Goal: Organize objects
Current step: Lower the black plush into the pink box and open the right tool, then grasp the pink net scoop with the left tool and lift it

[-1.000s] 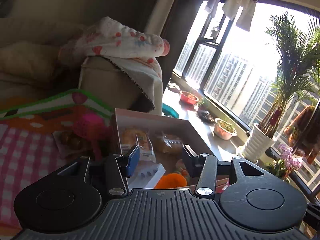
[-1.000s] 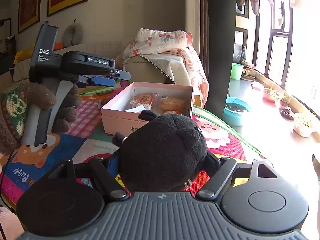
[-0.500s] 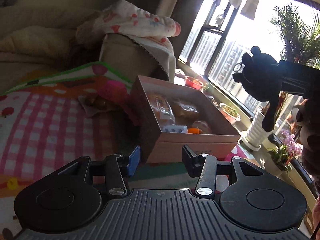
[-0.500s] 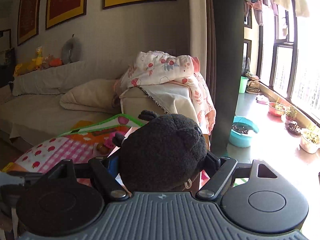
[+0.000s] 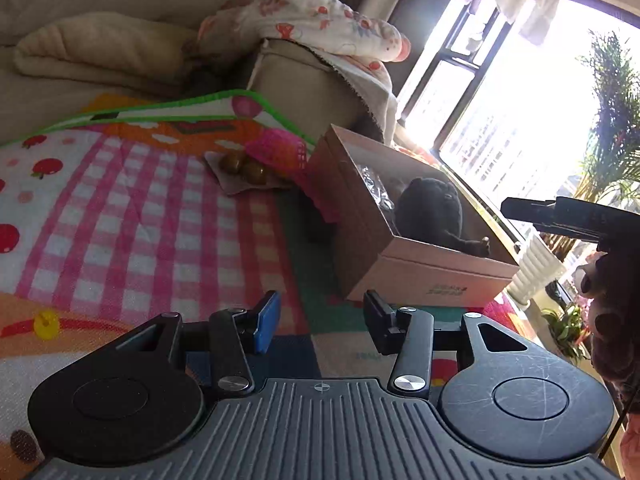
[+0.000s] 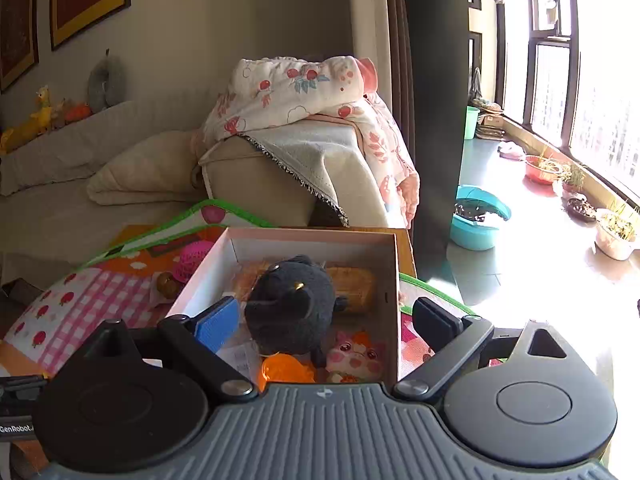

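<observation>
A black plush toy lies inside the pink cardboard box, on wrapped bread, beside an orange object and a small pink cat toy. My right gripper is open and empty just above the box, its fingers either side of the plush without touching it. In the left wrist view the plush shows in the box. My left gripper is open and empty, low over the play mat in front of the box. The right gripper shows at the right edge there.
A pink mesh ball and brown round objects on a cloth lie on the checked play mat left of the box. A sofa arm with a floral blanket stands behind. Plant pots and a teal basin line the window side.
My right gripper has opened and let go of the black plush, which now lies in the box. My left gripper has drawn back from the box, staying open.
</observation>
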